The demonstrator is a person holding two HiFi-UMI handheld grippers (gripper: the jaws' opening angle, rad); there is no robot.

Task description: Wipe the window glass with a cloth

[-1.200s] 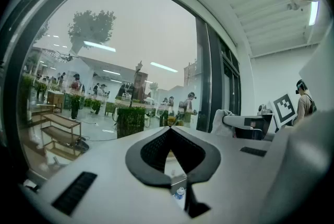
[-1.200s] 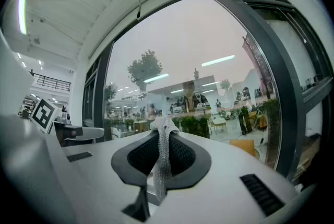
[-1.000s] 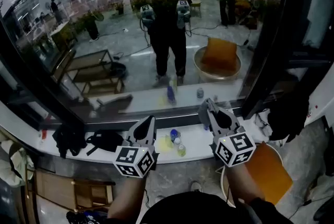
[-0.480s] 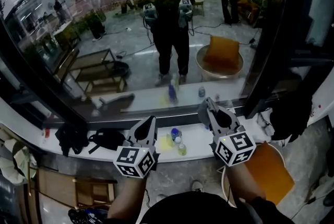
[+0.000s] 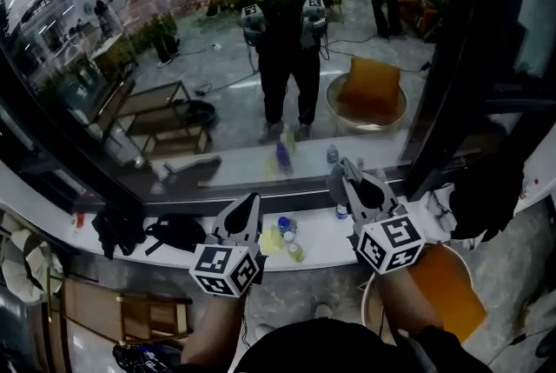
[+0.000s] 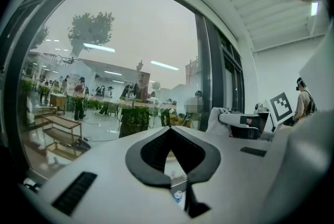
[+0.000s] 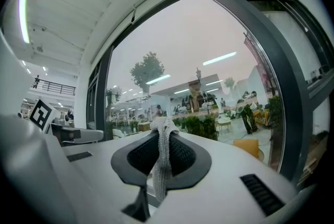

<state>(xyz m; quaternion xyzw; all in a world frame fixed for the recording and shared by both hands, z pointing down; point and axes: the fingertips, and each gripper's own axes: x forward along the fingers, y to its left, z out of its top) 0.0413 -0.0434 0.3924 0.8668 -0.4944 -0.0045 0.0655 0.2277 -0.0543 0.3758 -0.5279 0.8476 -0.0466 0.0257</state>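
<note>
Your R gripper [image 7: 166, 133] is clamped on the cloth [image 7: 159, 164]; it's a thin strip pinched betw. the jaws w/ a tuft above the tips; held up near the glass [image 5: 217, 41], contact unclear; your L gripper [image 6: 169, 130] has jaws together, nothing in them; bottles [image 5: 287, 227] sit on the sill [image 5: 330, 229] below.

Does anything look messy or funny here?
Nothing looks spilled or broken. The windowsill is cluttered, though: black bags lie at its left and small bottles sit in the middle. The cloth in the right tongs is bunched into a thin strip, not spread flat.
</note>
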